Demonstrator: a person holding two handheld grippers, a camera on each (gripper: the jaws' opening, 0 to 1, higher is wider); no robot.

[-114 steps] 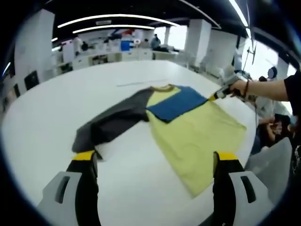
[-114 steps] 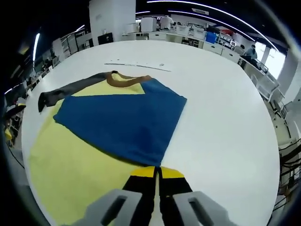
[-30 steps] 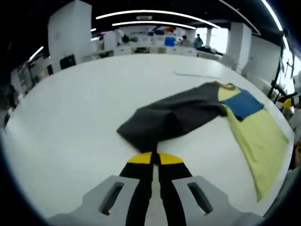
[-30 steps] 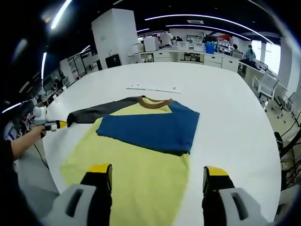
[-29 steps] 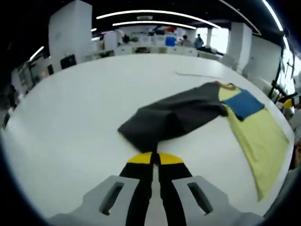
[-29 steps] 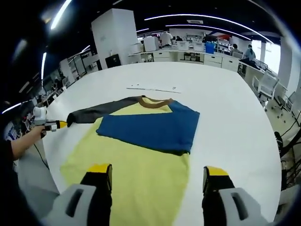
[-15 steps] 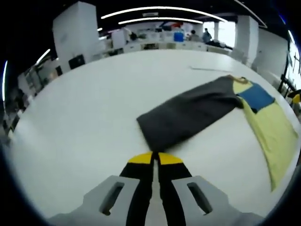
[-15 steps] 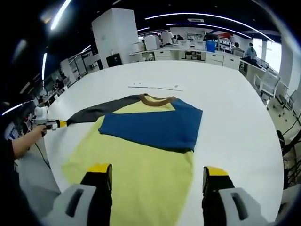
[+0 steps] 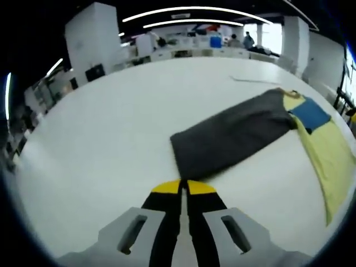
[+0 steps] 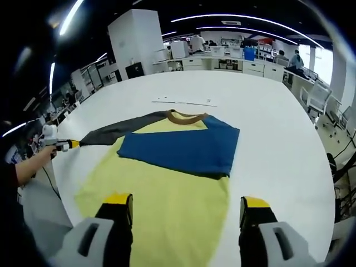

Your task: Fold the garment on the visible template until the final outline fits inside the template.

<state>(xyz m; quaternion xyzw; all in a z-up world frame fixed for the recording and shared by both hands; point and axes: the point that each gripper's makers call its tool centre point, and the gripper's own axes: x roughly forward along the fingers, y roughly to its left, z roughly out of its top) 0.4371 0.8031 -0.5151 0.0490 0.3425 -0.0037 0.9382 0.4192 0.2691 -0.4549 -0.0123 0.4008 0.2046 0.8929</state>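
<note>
A shirt with a yellow body [image 10: 161, 189] lies flat on the white table [image 10: 278, 144], its brown collar [image 10: 186, 117] at the far end. Its blue sleeve [image 10: 178, 147] is folded across the chest. The dark grey sleeve [image 9: 233, 139] stretches straight out to the side. My left gripper [image 9: 182, 187] is shut on that sleeve's cuff; in the right gripper view the left gripper [image 10: 62, 146] sits in a hand at the sleeve's tip. My right gripper [image 10: 186, 203] stands open over the yellow hem, nothing between its fingers.
A thin marked line [image 10: 183, 102] lies on the table beyond the collar. The table's edge [image 10: 47, 189] runs close to the left hand. Desks, chairs [image 10: 317, 94] and a white pillar [image 10: 136, 39] stand far behind, with people among them.
The left gripper, open 3.8 s ago, has shut on the grey sleeve and drawn it out straighter. The right gripper has let go of the blue sleeve and pulled back, open.
</note>
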